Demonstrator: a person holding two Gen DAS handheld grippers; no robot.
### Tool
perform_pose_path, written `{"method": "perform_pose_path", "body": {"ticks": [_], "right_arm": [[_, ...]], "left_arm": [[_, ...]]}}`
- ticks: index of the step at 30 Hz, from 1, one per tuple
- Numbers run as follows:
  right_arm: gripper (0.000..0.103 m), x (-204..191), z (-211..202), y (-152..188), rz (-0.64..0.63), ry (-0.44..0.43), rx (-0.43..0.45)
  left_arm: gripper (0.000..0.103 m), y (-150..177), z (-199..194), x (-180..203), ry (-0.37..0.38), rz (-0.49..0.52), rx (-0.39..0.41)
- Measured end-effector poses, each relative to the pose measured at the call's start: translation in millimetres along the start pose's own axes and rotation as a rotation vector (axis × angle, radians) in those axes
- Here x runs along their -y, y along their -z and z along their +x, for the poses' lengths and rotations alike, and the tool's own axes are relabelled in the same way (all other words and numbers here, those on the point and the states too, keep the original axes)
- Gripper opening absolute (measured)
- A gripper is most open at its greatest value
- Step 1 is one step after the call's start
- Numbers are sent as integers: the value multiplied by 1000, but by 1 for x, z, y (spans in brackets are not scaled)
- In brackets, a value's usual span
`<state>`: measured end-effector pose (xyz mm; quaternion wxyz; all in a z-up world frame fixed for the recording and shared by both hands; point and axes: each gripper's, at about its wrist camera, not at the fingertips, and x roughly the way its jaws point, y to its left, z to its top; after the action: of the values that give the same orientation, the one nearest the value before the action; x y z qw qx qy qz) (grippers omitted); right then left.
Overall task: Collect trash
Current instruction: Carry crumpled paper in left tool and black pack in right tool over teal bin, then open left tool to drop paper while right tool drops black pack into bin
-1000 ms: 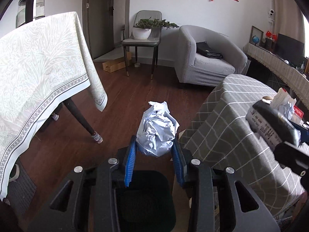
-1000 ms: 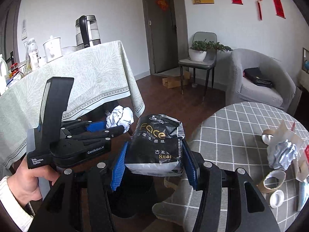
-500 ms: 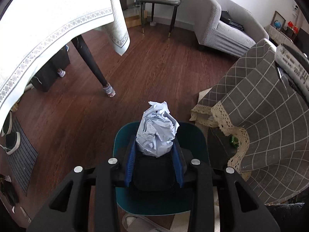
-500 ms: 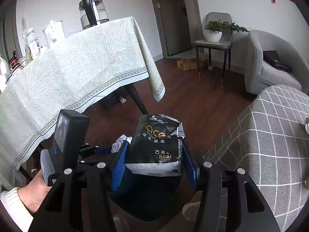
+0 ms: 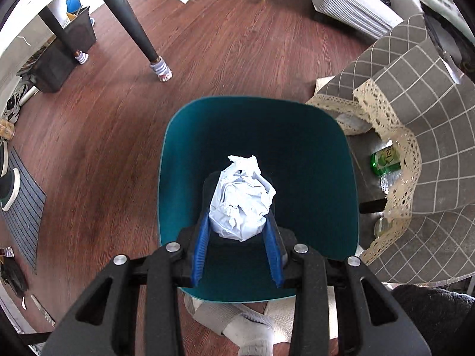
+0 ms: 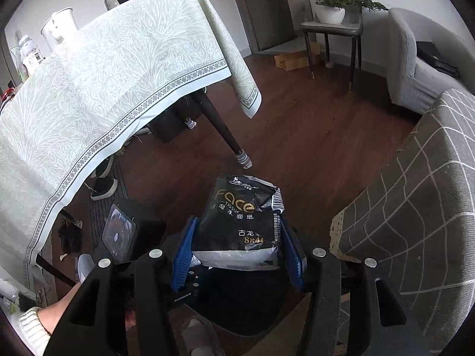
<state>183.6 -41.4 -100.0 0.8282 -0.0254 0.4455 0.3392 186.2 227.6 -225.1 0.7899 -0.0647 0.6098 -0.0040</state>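
The left tool (image 5: 237, 231) grips a crumpled paper ball (image 5: 241, 200) between its blue pads, directly above the open teal bin (image 5: 184, 148). The right tool (image 6: 239, 252) clamps a black tissue packet (image 6: 242, 219) above the wooden floor (image 6: 311, 136).

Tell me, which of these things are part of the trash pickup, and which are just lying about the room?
Part of the job:
- paper ball held in the left tongs
- tissue pack held in the right tongs
- teal bin, right under the paper ball

Just lying about:
- green bottle under the checked tablecloth
- potted plant on the chair
- armchair
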Motion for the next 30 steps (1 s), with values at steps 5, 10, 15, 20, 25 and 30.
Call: {"method": "perform_pose_path", "body": {"ticks": [5, 10, 15, 20, 25, 30], "right_arm": [[54, 0, 18, 2, 11, -4, -47], [54, 1, 31, 5, 14, 7, -78], [54, 2, 44, 8, 36, 3, -99], [54, -1, 58, 12, 39, -1, -125], [54, -6, 77, 19, 24, 4, -178], [54, -12, 93, 31, 0, 14, -219]], "left_arm": [[50, 6, 4, -3, -13, -3, -2], [50, 7, -18, -9, -40, -15, 70], [53, 6, -62, -10, -115, -7, 204], [53, 8, -107, -16, -110, -29, 333], [53, 10, -139, -17, -114, -39, 434], [47, 10, -178, -11, -99, -46, 535]]}}
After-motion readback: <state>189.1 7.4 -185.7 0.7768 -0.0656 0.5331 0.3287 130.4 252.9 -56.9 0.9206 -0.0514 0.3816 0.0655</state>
